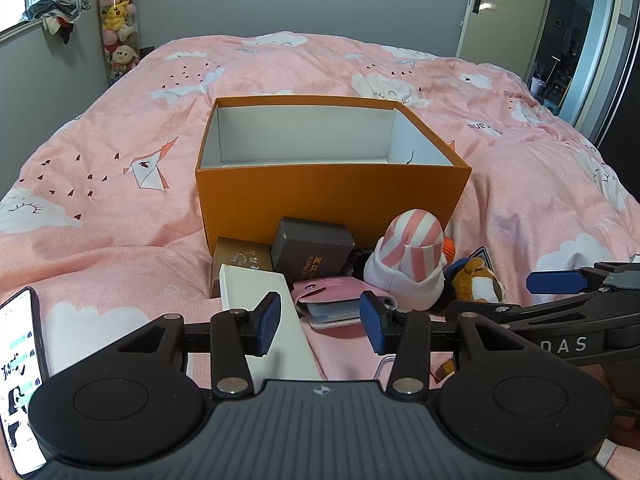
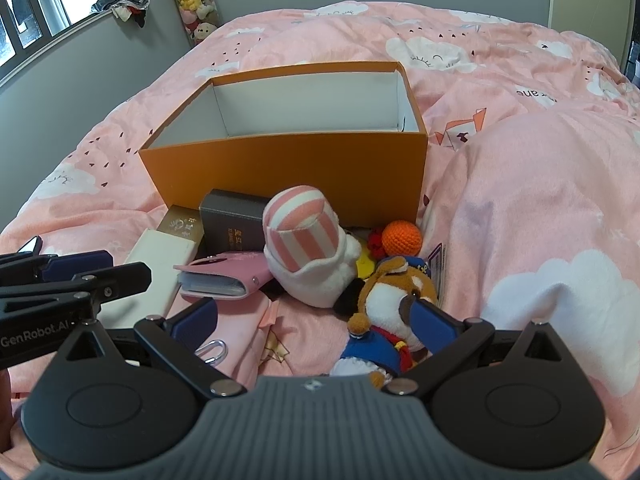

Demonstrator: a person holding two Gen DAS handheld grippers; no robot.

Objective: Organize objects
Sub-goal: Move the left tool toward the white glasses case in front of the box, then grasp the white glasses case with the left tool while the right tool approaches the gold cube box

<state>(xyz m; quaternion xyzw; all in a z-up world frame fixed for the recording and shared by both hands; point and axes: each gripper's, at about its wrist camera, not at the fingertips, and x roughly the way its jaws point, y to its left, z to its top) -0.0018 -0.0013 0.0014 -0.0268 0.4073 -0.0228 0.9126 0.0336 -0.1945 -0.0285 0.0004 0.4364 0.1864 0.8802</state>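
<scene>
An open orange box with a white, empty inside stands on the pink bed; it also shows in the right wrist view. Before it lie a long white box, a gold box, a dark grey box, a pink card wallet, a pink-striped plush, a brown dog plush in blue and an orange crochet ball. My left gripper is open, above the white box and wallet. My right gripper is open, its right finger against the dog plush.
A phone with a lit screen lies at the left on the pink duvet. A metal carabiner lies by my right gripper. A door stands open at the right. Plush toys hang on the far wall.
</scene>
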